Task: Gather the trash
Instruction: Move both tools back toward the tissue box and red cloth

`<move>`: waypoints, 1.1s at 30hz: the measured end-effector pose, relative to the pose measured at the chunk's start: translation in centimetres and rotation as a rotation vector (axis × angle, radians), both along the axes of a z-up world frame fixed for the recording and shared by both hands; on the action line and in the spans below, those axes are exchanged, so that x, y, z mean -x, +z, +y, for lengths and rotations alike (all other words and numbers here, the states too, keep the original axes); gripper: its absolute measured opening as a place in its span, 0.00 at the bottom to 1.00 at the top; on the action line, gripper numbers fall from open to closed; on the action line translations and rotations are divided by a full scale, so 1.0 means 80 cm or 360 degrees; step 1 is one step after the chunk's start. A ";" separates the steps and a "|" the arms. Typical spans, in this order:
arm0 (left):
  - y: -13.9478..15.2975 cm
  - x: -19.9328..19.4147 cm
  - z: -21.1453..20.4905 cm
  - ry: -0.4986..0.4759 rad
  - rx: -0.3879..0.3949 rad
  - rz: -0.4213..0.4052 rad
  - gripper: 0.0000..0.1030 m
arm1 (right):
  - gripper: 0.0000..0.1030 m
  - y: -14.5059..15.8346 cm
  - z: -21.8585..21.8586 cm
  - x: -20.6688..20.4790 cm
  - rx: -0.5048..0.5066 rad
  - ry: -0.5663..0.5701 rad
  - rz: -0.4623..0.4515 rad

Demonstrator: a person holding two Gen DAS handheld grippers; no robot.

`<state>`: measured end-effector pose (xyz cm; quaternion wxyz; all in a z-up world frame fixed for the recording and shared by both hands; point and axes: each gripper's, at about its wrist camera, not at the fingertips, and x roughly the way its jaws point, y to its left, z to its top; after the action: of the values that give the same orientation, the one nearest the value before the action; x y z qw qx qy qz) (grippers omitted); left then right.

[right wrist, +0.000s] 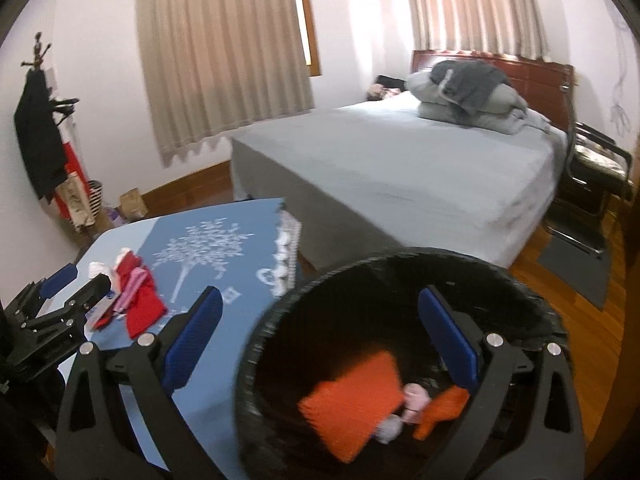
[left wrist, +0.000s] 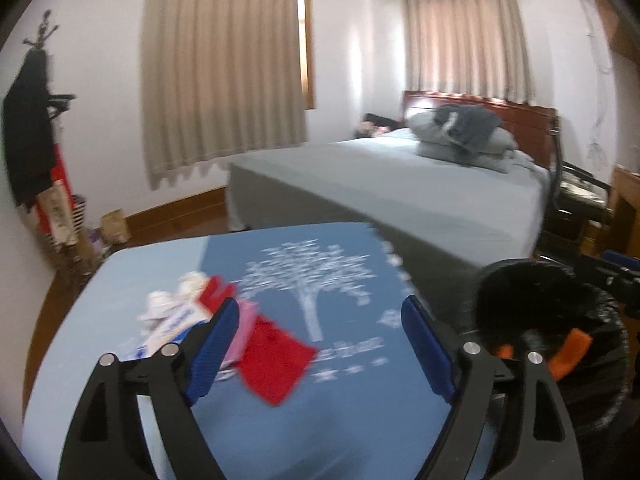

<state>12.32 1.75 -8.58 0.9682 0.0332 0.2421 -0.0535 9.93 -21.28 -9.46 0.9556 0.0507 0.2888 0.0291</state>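
Left view nears table (left wrist: 120, 280), right view overlooks bin (right wrist: 400, 264)

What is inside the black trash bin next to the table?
Inside the black trash bin lie two orange pieces, one large and one small, with a crumpled pink and white scrap between them. The dark bottom beneath them is covered and cannot be seen.

A blue tablecloth (left wrist: 280, 412) carries a white tree print (left wrist: 312, 280). On it lie a red flat wrapper (left wrist: 276, 364) and pink-striped paper (right wrist: 134, 286). The black-lined round bin (right wrist: 400, 268) holds an orange flat packet (right wrist: 352, 404). Both grippers' pads (right wrist: 194, 336) are blue.
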 end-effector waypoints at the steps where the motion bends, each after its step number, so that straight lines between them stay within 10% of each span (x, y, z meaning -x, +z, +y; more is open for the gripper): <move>1: -0.003 -0.001 0.012 0.0036 -0.0006 0.0006 0.79 | 0.93 0.000 0.010 -0.003 0.0002 0.0016 -0.0001; 15: -0.064 -0.032 0.153 0.0387 -0.0023 0.0197 0.79 | 0.93 -0.020 0.124 -0.052 0.0020 0.0270 0.0045; 33: -0.082 -0.040 0.133 0.0154 0.0135 0.0313 0.56 | 0.93 -0.034 0.140 -0.066 0.0058 0.0288 0.0095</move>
<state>15.53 12.39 -15.18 0.9417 -0.0249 0.3348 -0.0198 15.19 -10.06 -12.16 0.9408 0.0079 0.3211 0.1087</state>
